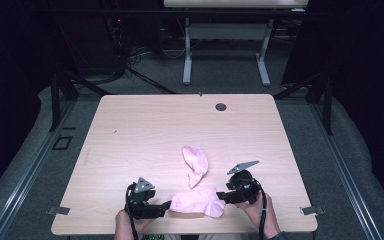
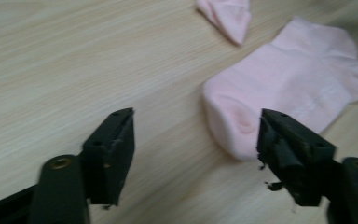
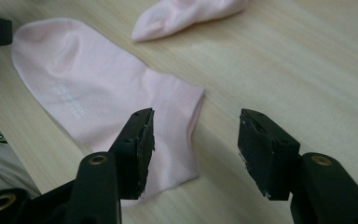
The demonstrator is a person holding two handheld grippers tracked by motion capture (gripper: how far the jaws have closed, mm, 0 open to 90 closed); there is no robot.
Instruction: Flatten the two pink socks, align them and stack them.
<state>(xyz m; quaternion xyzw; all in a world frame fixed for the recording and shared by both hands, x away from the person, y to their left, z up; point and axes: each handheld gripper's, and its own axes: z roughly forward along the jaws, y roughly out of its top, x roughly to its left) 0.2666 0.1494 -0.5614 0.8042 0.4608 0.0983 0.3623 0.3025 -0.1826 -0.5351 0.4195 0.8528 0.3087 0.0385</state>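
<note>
A pale pink sock (image 1: 196, 202) lies flat near the table's front edge, between my two grippers. A second pink sock (image 1: 196, 165) sits crumpled just behind it. My left gripper (image 1: 166, 206) is at the flat sock's left end. In the left gripper view it (image 2: 196, 123) stands open, with the sock (image 2: 298, 88) beside its right jaw and not pinched. My right gripper (image 1: 221, 196) is at the sock's right end. In the right gripper view it (image 3: 196, 123) is open, the sock's cuff (image 3: 168, 116) lies by its left jaw, and bare wood shows in the gap.
The light wooden table (image 1: 145, 130) has a round cable hole (image 1: 221, 107) at the back. Both hands rest close to the front edge. A second table (image 1: 230, 30) stands on the grey floor beyond. Dark frame posts flank the table.
</note>
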